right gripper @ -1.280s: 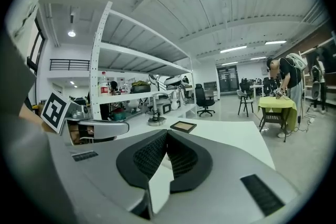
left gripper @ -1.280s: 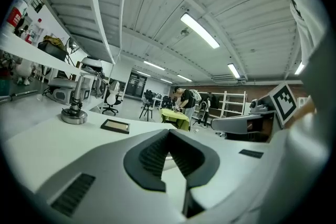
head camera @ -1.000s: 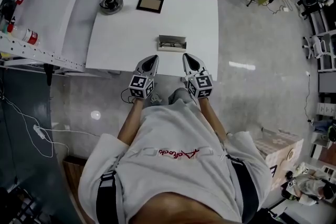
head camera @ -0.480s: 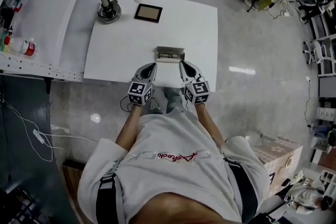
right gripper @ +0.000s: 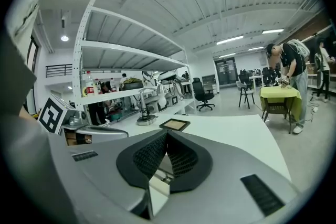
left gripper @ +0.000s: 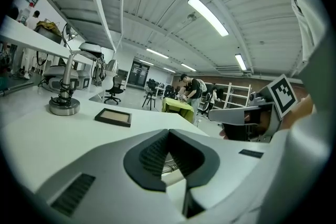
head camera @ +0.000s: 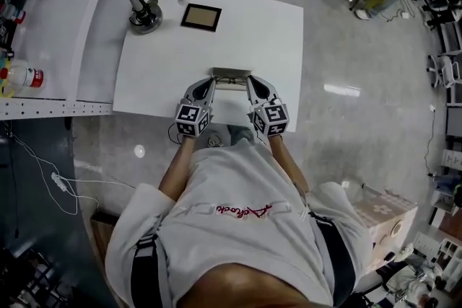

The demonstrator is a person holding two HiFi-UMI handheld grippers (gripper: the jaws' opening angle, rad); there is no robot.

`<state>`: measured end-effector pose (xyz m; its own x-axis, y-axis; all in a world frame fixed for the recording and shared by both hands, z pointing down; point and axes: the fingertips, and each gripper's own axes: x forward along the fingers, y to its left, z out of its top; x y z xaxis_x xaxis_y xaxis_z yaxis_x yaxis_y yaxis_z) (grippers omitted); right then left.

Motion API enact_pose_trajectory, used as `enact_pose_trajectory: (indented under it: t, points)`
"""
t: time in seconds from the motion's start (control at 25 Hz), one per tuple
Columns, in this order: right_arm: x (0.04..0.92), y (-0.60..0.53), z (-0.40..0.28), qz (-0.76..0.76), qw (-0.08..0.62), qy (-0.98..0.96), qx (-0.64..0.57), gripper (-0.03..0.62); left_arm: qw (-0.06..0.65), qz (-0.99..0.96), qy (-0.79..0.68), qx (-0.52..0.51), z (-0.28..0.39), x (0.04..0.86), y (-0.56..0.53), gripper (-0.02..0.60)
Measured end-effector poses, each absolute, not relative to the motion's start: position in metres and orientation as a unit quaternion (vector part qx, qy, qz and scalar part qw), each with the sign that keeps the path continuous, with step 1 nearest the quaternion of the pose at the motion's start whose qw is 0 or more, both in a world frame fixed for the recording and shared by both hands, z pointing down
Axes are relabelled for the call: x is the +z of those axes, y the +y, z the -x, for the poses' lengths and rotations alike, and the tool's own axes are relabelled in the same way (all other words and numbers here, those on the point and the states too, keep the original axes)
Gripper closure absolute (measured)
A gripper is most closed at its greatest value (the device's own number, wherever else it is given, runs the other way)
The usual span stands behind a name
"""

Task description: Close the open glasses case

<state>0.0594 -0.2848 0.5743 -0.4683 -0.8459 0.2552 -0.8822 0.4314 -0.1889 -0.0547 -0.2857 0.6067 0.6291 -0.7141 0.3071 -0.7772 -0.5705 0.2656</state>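
Note:
The open glasses case [head camera: 231,73] lies near the front edge of the white table [head camera: 166,76], with its lid up and glasses inside. My left gripper [head camera: 209,81] is shut, its tip at the case's left end. My right gripper [head camera: 247,80] is also shut, its tip at the right end. I cannot tell whether either tip touches the case. In the left gripper view the closed jaw tips [left gripper: 168,132] hang over the case [left gripper: 170,169]. The right gripper view shows the same: tips [right gripper: 166,132] together, with the case [right gripper: 159,178] below them.
At the table's far left stands a desk lamp [head camera: 144,11], with a dark framed panel [head camera: 201,16] beside it. A long white bench with a bottle [head camera: 22,74] runs along the left. The table's front edge lies just behind my grippers.
Both grippers have moved forward over the table and slightly down, from the front edge to the two ends of the case. Their jaws have stayed shut.

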Motion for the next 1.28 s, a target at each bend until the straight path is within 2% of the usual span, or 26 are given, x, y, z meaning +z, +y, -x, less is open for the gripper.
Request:
enact_pose_trajectory:
  t: [1.28]
  points:
    - [0.66, -0.258, -0.043, -0.468, 0.115, -0.839, 0.252, 0.568, 0.252, -0.864, -0.417, 0.124, 0.044, 0.659, -0.274, 0.557]
